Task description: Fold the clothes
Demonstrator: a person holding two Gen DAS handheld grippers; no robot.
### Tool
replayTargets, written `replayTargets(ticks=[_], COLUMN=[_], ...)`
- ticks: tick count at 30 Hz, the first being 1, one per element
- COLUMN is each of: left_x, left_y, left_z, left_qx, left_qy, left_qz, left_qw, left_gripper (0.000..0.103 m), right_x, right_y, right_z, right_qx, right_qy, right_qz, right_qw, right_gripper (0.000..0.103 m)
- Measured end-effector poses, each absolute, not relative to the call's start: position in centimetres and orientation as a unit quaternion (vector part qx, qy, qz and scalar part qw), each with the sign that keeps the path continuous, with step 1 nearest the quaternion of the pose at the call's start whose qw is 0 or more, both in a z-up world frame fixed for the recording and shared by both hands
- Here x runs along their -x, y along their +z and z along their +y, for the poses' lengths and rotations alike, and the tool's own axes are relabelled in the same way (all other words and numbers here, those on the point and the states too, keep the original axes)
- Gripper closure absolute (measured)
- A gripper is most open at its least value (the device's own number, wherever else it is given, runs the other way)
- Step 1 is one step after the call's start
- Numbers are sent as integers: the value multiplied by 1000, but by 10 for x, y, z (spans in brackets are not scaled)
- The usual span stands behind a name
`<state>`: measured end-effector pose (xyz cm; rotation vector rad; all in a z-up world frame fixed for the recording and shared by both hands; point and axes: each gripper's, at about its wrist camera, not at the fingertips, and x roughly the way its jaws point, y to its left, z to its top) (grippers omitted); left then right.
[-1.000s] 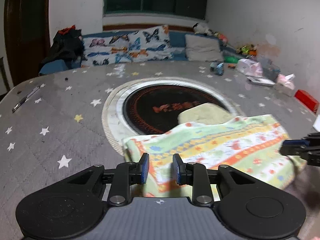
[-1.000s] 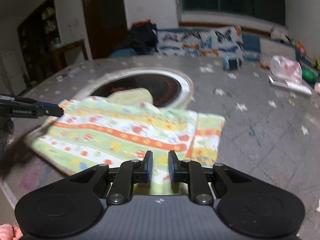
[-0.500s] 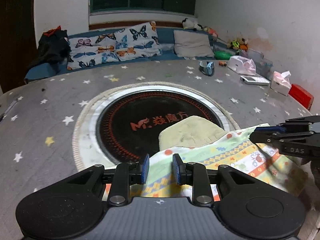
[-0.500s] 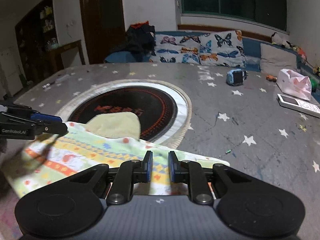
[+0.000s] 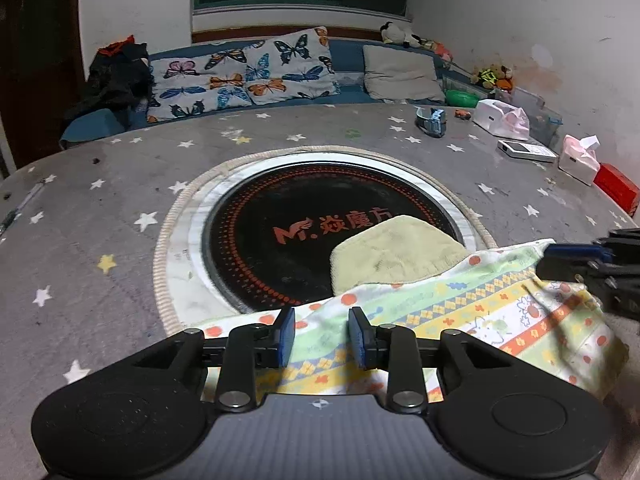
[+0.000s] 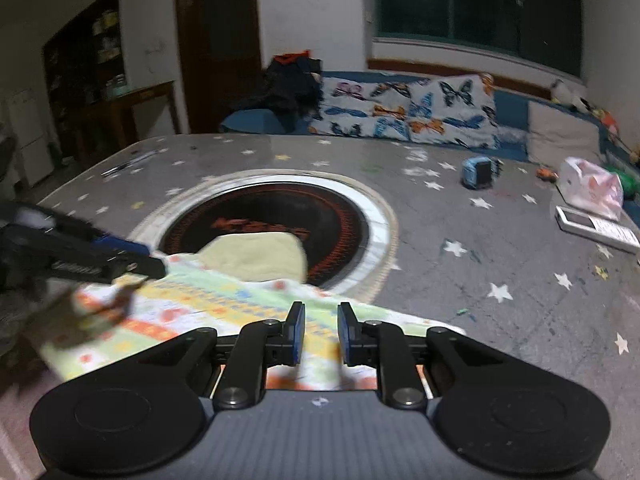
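Note:
A colourful patterned cloth (image 5: 460,312) with orange, yellow and green bands lies at the near edge of the star-print table; it also shows in the right wrist view (image 6: 224,300). Its far edge overlaps a folded pale yellow towel (image 5: 396,252) on the round black plate (image 5: 280,216). My left gripper (image 5: 321,334) is open, its blue pads either side of a cloth edge. My right gripper (image 6: 321,330) is open over the cloth's other end. Each gripper shows at the side of the other's view.
The grey star-print table (image 5: 100,216) has a blue watch-like gadget (image 5: 432,120), a white bag (image 5: 500,118), a remote (image 5: 526,150), a tissue pack (image 5: 580,156) and a red box (image 5: 616,186) at the right. Butterfly pillows (image 5: 240,76) line the back.
Both grippers have pulled back toward the near table edge, and the cloth shows less area in front of them. The left gripper's jaws stand a little wider apart.

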<state>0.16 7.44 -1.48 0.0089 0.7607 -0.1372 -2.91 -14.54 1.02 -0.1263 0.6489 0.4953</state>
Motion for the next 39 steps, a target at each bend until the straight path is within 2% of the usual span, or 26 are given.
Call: replayTargets(ticks=[5, 8, 14, 19, 23, 30, 33, 35, 39], left_x=[10, 23, 43, 56, 64, 74, 74, 74, 72], left_y=[-12, -8, -5, -5, -5, -7, -8, -10, -12], left_z=[87, 96, 118, 137, 151, 168, 170, 171, 175], left_qx=[9, 20, 55, 85, 104, 162, 193, 217, 275], left_qy=[-40, -27, 1, 25, 39, 38, 30, 25, 13], left_qz=[379, 376, 371, 373, 373, 372, 372, 373, 374], left_qw=[924, 926, 927, 924, 921, 913, 907, 902, 886], left_gripper=[67, 51, 44, 40, 35, 29, 27, 27, 23], right_x=[62, 80, 107, 122, 131, 138, 136, 132, 123], right_y=[14, 13, 11, 6, 2, -11, -16, -16, -4], right_z=[-122, -105, -71, -37, -12, 27, 36, 36, 27], right_qx=[88, 112, 165, 209, 246, 300, 304, 293, 234], right_qy=[285, 312, 363, 404, 427, 447, 448, 443, 446], right_qz=[309, 305, 291, 275, 257, 233, 233, 241, 260], right_qw=[903, 893, 870, 847, 831, 810, 808, 812, 824], right_gripper=[82, 76, 66, 64, 55, 54, 58, 72, 85])
